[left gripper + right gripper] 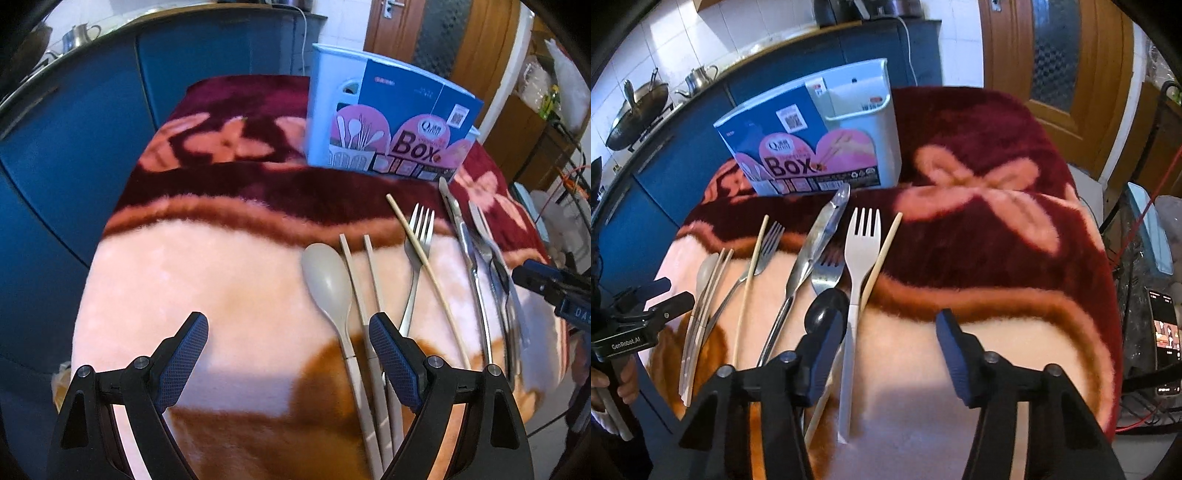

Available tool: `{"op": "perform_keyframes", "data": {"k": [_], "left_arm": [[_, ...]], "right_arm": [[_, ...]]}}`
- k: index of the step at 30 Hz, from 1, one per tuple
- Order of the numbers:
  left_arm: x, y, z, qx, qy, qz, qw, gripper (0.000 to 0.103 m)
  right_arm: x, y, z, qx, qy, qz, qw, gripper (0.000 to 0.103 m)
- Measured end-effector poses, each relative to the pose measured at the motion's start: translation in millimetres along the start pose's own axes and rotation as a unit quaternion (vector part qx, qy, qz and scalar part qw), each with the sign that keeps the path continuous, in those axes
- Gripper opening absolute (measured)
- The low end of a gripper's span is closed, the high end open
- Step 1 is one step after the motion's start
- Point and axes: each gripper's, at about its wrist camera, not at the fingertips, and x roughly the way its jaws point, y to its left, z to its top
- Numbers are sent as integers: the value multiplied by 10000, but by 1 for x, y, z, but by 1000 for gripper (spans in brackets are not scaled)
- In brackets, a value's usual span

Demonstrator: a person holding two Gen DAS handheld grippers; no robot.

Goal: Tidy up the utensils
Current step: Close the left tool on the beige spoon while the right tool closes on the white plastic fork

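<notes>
Several utensils lie in a row on a blanket-covered table (221,266): a beige spoon (327,280), a pair of beige chopsticks (360,295), a metal fork (417,251), a bamboo chopstick (424,258) and a metal knife (469,251). The right wrist view adds a white plastic fork (858,266), a black spoon (825,310) and another bamboo chopstick (882,254). A white utensil box (384,118) with a blue and pink label stands behind them; it also shows in the right wrist view (820,144). My left gripper (288,350) is open and empty, just left of the beige spoon. My right gripper (890,343) is open and empty, right of the white fork.
A blue kitchen counter (74,129) with a kettle (698,79) and a wok (635,110) runs behind and left of the table. A wooden door (1060,74) is at the back right. A phone (1163,343) sits on a rack to the right.
</notes>
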Motion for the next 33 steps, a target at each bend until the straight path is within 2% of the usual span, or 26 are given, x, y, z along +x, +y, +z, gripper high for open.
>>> {"op": "perform_keyframes", "data": {"k": [3, 5, 8, 11, 13, 16, 21, 26, 29, 33], "left_arm": [[3, -2, 0, 66, 80, 53, 9999, 89], [6, -2, 1, 72, 142, 36, 9999, 84], [8, 0, 2, 2, 214, -103, 9997, 81], [8, 1, 4, -78, 284, -295, 9991, 70], [7, 1, 4, -103, 295, -422, 9986, 61], [7, -1, 3, -117, 307, -549, 9980, 43], [6, -2, 2, -50, 267, -525, 9983, 32], [5, -2, 4, 33, 294, -436, 9986, 31], [6, -5, 2, 90, 391, -468, 9981, 30], [6, -10, 0, 151, 555, -564, 9967, 30]], "right_arm": [[5, -1, 3, 28, 160, 42, 9999, 46], [7, 0, 6, 37, 243, 71, 9997, 44], [7, 3, 10, -24, 296, 33, 9996, 40], [9, 7, 14, -97, 324, 46, 9994, 28], [9, 11, 16, -142, 323, 118, 9993, 9], [7, 14, 15, -240, 317, 86, 9992, 6], [1, 12, 10, -283, 282, -76, 9992, 3], [-1, 0, 1, -279, 421, -288, 9983, 3], [2, -6, -2, -217, 537, -262, 9980, 3], [-3, -8, 0, -115, 485, -162, 9986, 4]]}}
